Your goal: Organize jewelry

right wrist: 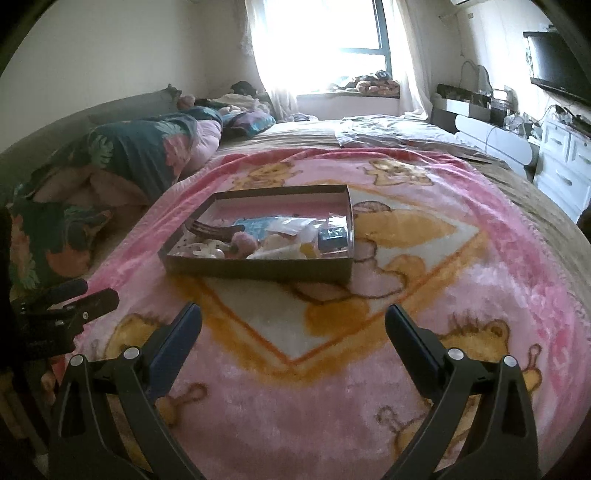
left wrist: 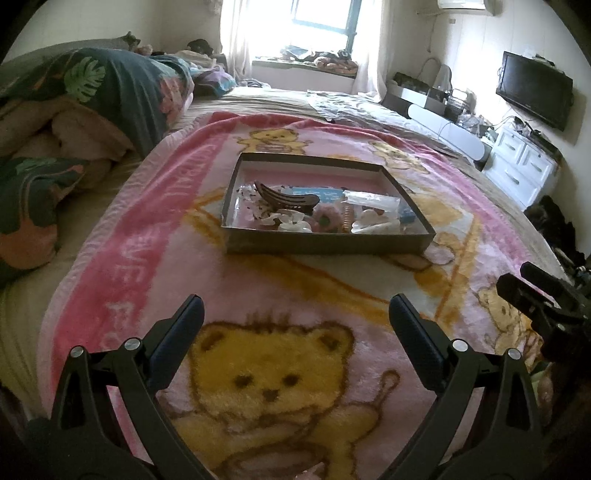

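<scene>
A shallow dark cardboard box [left wrist: 325, 242] sits on the pink bear blanket [left wrist: 258, 280], also in the right wrist view [right wrist: 258, 267]. It holds a brown claw hair clip [left wrist: 286, 199], white flower pieces [left wrist: 291, 223], a pink fuzzy piece [left wrist: 325, 218], a blue card [left wrist: 317, 192] and clear plastic packets [left wrist: 373, 201]. My left gripper [left wrist: 295, 314] is open and empty, short of the box. My right gripper [right wrist: 293, 321] is open and empty, also short of the box. The right gripper shows at the left view's right edge [left wrist: 543, 299]; the left gripper shows at the right view's left edge [right wrist: 74, 299].
A rumpled floral quilt [left wrist: 92, 103] lies on the bed's left side. A white dresser [left wrist: 521, 166] and wall television [left wrist: 533, 90] stand to the right. A window [left wrist: 321, 18] is behind the bed, with a clear plastic sheet [right wrist: 388, 134] on the far bedding.
</scene>
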Motion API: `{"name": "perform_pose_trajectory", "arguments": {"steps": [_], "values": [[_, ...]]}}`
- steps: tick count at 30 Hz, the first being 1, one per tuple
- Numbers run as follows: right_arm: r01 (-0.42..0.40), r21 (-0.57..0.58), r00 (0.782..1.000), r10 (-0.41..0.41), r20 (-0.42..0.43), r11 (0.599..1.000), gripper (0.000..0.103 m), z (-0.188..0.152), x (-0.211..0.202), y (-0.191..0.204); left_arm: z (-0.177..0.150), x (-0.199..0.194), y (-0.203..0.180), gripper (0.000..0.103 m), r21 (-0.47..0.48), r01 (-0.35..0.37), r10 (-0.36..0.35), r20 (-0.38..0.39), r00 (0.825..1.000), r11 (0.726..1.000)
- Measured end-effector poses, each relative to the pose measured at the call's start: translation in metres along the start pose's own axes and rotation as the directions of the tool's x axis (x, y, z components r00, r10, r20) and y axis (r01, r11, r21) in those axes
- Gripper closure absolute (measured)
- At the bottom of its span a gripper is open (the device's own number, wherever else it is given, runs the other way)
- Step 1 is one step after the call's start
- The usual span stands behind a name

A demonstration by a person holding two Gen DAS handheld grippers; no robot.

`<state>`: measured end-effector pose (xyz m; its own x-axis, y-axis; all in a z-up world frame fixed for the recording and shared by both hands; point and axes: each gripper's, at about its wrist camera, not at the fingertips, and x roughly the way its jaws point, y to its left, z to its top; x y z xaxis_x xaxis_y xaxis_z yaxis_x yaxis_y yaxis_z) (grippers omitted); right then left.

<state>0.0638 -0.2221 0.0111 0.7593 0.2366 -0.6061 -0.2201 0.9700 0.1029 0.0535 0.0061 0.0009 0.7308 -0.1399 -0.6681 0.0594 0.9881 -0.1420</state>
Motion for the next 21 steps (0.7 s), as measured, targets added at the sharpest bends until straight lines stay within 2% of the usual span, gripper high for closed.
{"name": "perform_pose_trajectory", "arguments": {"steps": [21], "values": [[-0.018,-0.014,1.000,0.018,-0.011,1.000,0.004,-0.0023,0.0002,0.0027,-0.0034,-0.0024,-0.0028,0.009,-0.017,-0.014,0.014,-0.001,1.000,1.000]]}}
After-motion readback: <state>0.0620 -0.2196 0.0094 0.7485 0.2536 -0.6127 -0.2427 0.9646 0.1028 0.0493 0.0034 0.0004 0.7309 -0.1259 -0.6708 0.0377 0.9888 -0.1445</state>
